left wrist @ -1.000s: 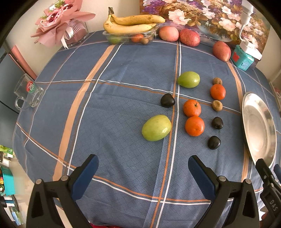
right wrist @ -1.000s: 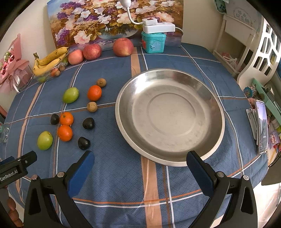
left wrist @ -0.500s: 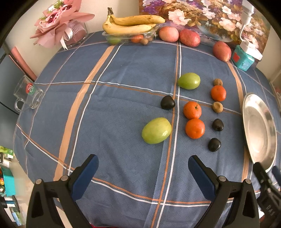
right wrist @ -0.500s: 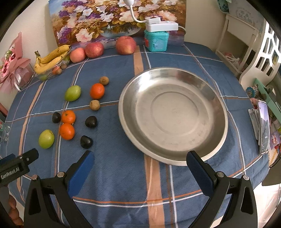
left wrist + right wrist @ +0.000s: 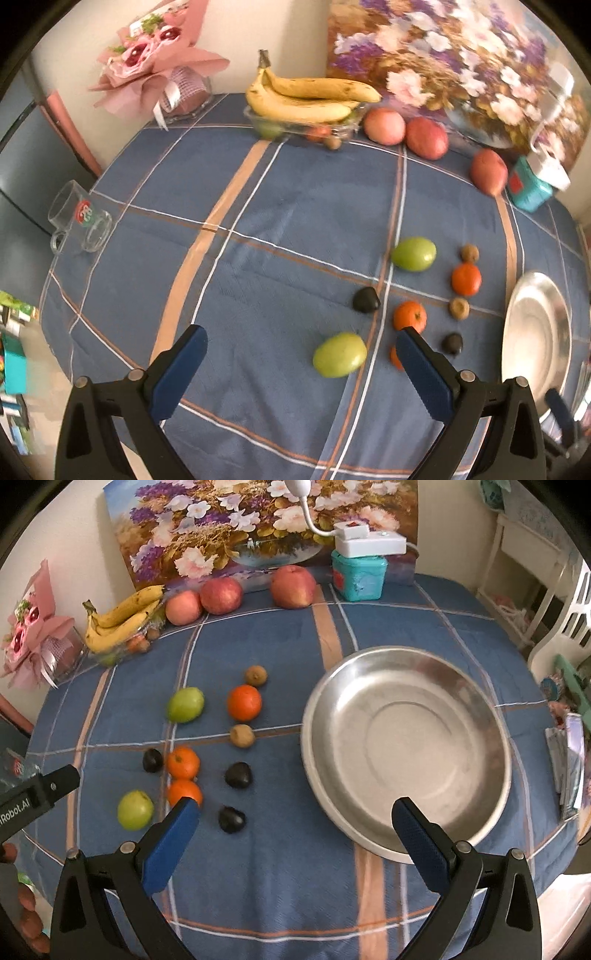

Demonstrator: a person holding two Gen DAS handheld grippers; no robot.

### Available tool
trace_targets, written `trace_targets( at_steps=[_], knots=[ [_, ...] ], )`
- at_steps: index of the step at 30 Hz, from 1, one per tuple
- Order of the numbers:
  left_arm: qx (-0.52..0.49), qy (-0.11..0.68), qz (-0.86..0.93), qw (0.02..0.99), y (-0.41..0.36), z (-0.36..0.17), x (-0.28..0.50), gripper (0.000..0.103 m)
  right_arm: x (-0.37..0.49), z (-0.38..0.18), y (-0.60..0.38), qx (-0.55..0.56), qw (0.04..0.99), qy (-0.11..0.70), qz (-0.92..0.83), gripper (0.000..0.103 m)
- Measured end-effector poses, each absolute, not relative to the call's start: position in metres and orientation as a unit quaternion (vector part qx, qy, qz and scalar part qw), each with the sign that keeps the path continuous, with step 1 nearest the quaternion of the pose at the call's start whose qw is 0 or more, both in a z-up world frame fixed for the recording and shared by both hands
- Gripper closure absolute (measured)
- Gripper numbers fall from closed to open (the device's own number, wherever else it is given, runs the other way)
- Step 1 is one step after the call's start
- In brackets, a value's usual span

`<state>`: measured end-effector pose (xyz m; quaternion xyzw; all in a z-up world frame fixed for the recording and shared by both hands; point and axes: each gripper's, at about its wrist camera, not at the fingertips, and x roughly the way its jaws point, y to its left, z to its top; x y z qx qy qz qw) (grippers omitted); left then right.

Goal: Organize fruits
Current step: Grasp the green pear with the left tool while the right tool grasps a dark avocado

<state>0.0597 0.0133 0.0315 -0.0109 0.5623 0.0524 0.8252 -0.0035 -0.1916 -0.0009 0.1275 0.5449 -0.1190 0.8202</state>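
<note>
Loose fruit lies on a blue plaid tablecloth [image 5: 288, 221]: two green fruits [image 5: 340, 355] [image 5: 413, 253], three oranges [image 5: 244, 702], dark plums [image 5: 238, 775] and small brown fruits [image 5: 242, 735]. A steel plate [image 5: 406, 749] sits to their right. My left gripper [image 5: 301, 373] is open and empty, with the near green fruit just ahead between its fingers. My right gripper [image 5: 295, 842] is open and empty, near the plate's front rim and a dark plum [image 5: 231, 819].
Bananas on a clear tray [image 5: 306, 99], three red apples [image 5: 293, 586], a teal box [image 5: 358, 574] and a flower painting stand at the back. A glass mug [image 5: 79, 221] and pink bouquet [image 5: 155, 70] are at the left. The left gripper's body [image 5: 33, 797] shows at the right view's left edge.
Both grippers have moved forward and lower toward the table. The fruit now sits closer in the left view; the plate has shifted right in the right view. No fruit has moved.
</note>
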Motion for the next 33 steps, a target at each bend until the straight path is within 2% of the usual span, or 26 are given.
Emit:
trace_targets(
  at_steps=[15, 23, 27, 30, 33],
  knots=[
    [-0.063, 0.615, 0.044, 0.785, 0.028, -0.036, 0.072, 0.0, 0.022, -0.061, -0.158, 0.077, 0.795, 0.596, -0.08, 0.0],
    [-0.087, 0.597, -0.019, 0.797, 0.012, -0.047, 0.071, 0.0, 0.025, -0.069, -0.146, 0.066, 0.802, 0.591, -0.058, 0.0],
    [-0.068, 0.589, -0.024, 0.805, 0.005, -0.051, 0.071, 0.0, 0.026, -0.066, -0.145, 0.063, 0.809, 0.582, -0.052, 0.0],
    [-0.052, 0.585, -0.027, 0.809, 0.001, -0.054, 0.077, 0.0, 0.028, -0.068, -0.143, 0.07, 0.811, 0.58, -0.041, 0.006],
    [-0.032, 0.592, -0.039, 0.804, -0.004, -0.057, 0.078, 0.0, 0.029, -0.07, -0.143, 0.073, 0.811, 0.579, -0.04, 0.016]
  ],
)
